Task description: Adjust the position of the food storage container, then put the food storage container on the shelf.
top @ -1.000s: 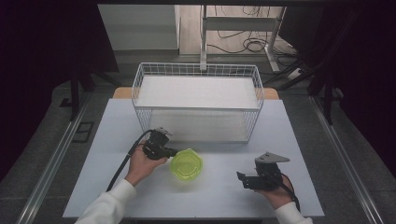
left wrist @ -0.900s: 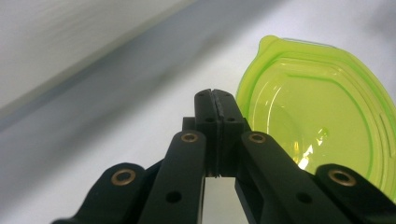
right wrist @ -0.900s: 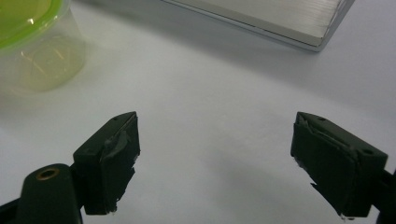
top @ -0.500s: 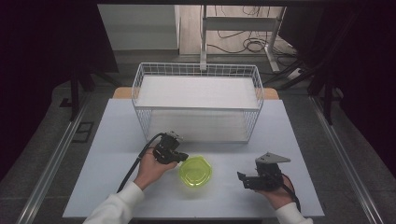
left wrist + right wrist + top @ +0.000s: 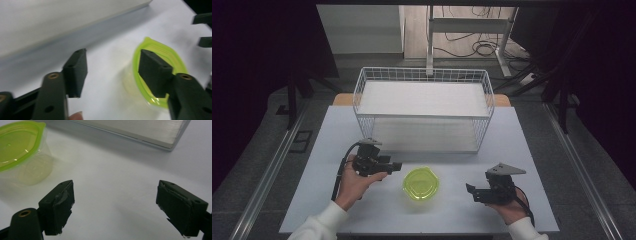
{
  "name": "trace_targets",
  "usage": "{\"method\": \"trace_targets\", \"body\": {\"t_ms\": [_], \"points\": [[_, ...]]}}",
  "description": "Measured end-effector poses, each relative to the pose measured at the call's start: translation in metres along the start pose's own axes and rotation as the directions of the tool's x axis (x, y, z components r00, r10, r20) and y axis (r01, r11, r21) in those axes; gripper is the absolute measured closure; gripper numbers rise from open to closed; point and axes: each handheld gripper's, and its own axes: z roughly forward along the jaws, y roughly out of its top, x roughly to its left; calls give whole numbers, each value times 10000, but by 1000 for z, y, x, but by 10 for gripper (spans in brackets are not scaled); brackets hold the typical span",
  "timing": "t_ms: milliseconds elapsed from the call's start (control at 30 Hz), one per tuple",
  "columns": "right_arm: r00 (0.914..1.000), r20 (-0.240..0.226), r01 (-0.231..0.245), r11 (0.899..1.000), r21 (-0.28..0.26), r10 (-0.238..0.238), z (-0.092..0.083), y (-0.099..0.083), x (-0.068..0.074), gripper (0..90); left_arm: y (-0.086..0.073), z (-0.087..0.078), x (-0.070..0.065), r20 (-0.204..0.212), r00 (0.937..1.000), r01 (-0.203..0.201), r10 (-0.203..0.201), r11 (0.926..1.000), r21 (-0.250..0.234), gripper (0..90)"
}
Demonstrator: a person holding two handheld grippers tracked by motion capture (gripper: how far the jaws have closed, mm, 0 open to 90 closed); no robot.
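A tub [image 5: 420,184] with a green lid [image 5: 421,182] stands upright on the table [image 5: 532,150], lid facing up, at 6 o'clock from the wire basket [image 5: 424,109]. Seen from above it is roundish, with no clear long axis. The left gripper [image 5: 393,166] sits at the tub's 10 o'clock, jaws spread and empty, apart from the tub. The right gripper [image 5: 470,191] sits at the tub's 3 o'clock, jaws spread wide, holding nothing, pointing toward the tub.

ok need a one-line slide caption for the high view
Two hand-held grippers, left gripper and right gripper, flank a green-lidded container on a white table before a wire basket.
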Motion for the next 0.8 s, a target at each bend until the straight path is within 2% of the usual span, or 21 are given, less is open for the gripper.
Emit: {"method": "trace_targets", "body": {"t_ms": [133,333,467,633,800], "points": [[9999,-115,3,10000,6,-3,1,1,1,137,-14,-12,2,321,9988,359,-357,9993,-40,335],[9992,-187,-343,9994,-71,342,1,2,-4,144,-25,-26,3,597,9964,625,-607,9976,-287,310],[9983,-157,-561,9984,-87,560,0,3,-7,142,-27,-25,5,848,9916,1006,-978,9945,-288,305],[9964,-276,-804,9966,-163,799,-6,9,-10,141,-28,-29,1,845,9922,950,-913,9946,-407,298],[9931,-653,-980,9952,9,978,-11,22,-8,142,-33,-31,2,1039,9875,1238,-1187,9913,-439,300]]}}
